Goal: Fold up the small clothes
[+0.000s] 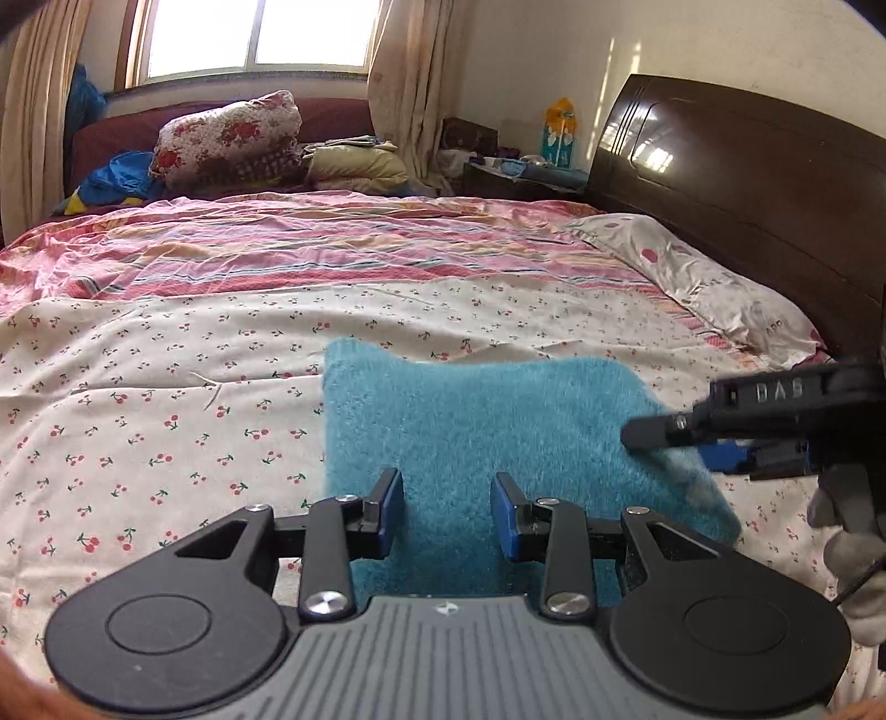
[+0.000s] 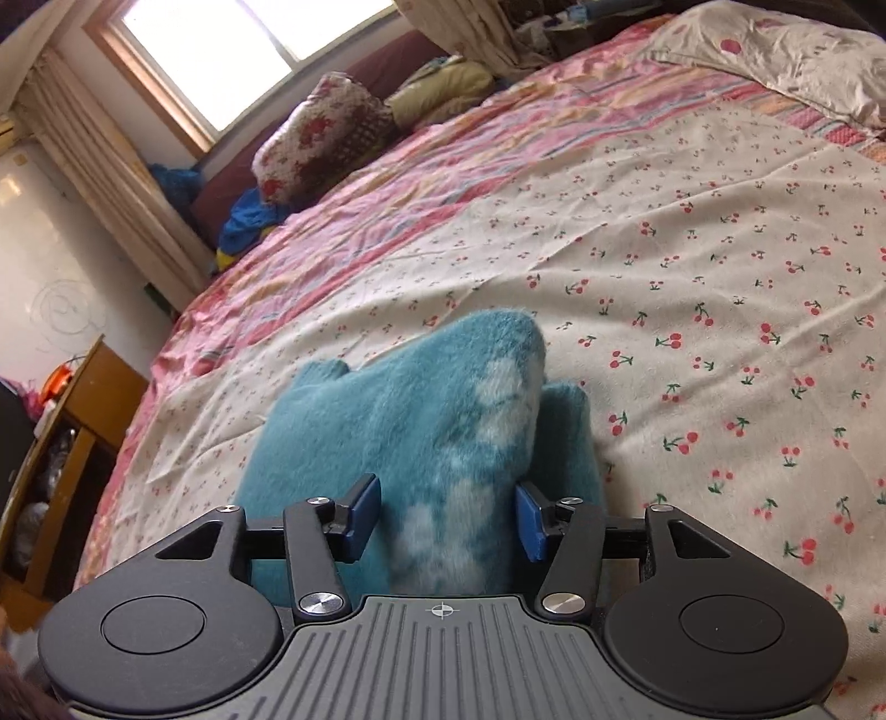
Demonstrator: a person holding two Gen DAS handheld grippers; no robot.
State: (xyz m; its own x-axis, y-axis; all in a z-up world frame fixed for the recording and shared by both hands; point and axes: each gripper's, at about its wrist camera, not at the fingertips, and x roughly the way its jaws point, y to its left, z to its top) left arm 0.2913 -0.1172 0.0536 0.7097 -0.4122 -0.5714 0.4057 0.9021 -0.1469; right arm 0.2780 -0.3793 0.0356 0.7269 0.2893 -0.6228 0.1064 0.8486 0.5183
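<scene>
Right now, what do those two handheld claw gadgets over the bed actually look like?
Both match: the left gripper and right gripper are black plastic with blue finger pads, silver screws, round side discs and a ribbed grey base. The right one carries raised letters. A pale glove shows.

Daylight pours through the window (image 1: 255, 33) at 11 o'clock, blown out to white in both views. Glare patches sit on the headboard (image 1: 659, 144) and wall (image 1: 626, 61). Fisheye bending curves the edges, with dark vignetting in the corners. The right gripper (image 1: 653, 437) is slightly blurred.
</scene>
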